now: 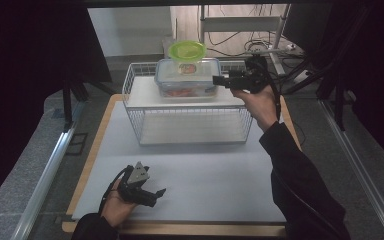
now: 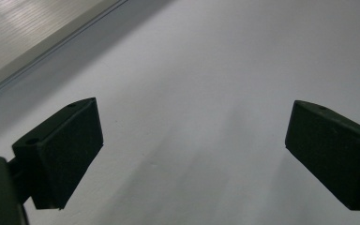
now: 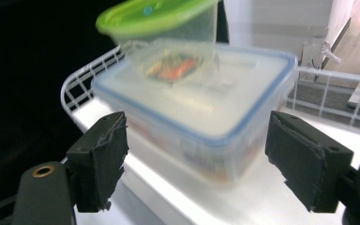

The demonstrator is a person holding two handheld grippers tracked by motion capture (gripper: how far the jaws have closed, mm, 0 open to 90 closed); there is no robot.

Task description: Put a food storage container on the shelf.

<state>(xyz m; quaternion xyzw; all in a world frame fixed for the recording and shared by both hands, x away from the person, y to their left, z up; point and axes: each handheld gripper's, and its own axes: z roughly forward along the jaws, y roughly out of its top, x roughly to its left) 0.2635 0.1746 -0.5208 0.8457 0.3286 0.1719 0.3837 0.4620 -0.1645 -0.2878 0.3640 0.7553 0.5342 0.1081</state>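
One blue-rimmed box [image 1: 187, 77] sits on one wire basket [image 1: 135, 80], with one green-lidded bowl [image 1: 186, 50] on top. The right gripper [image 1: 219, 80] is just beside the box with jaws spread. The left gripper [image 1: 161, 192] rests on the counter [image 1: 205, 170], jaws spread too.

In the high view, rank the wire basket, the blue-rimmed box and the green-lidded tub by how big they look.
1. Wire basket, clearly largest.
2. Blue-rimmed box, sitting on the basket's white top.
3. Green-lidded tub, smallest, stacked on the box.
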